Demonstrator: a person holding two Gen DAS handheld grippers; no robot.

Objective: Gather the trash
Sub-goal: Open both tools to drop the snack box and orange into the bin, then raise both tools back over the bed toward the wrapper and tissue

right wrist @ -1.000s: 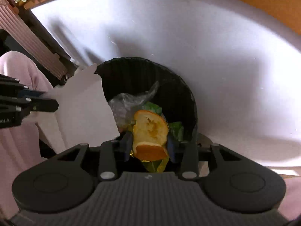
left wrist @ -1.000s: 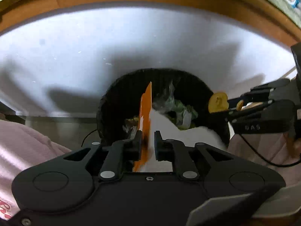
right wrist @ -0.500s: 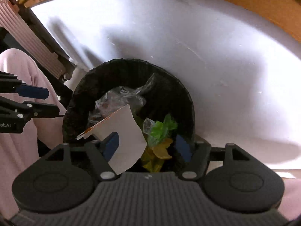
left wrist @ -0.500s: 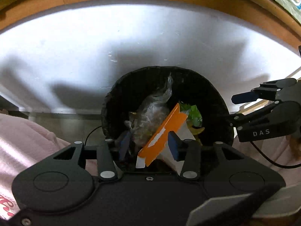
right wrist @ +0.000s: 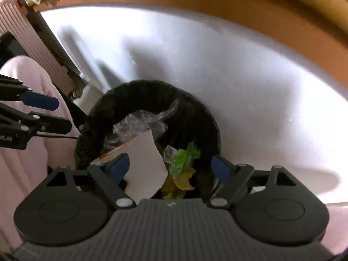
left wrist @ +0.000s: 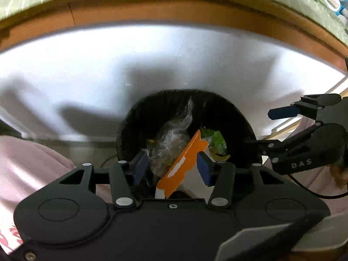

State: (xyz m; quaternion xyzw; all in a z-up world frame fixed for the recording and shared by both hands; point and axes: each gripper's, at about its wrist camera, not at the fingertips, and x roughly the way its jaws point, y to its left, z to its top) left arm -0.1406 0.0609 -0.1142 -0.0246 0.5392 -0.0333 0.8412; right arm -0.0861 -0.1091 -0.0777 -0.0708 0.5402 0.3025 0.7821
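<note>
**A:** Which step is this?

**B:** The drop, I'd judge. Both grippers hang over the black bin, pointing down into it. The left gripper has just been opening; the orange-and-white card lies tilted in the gap between its blue pads, and as far as I can see neither pad presses on it — it leans into the bin on top of the other rubbish.

**A:** And the right one?

**B:** The right gripper has just been opening too, and now stands spread wide with nothing pinched. The card's plain white face shows below it, inside the bin.

**A:** So what next?

**B:** Probably lifting both clear and going for more trash — first making sure the card slides off the left pads instead of catching.

**A:** What's in the bin?

**B:** A crumpled clear plastic bag, glossy and creased; a green scrap, wrinkled like film or a wrapper; something yellow beneath, which I can't identify. The card is stiff and flat, with a wavy-cut orange edge. The bin is round, its dark wall ribbed or lined, standing on a pale smooth floor with a wooden edge beyond.
</note>
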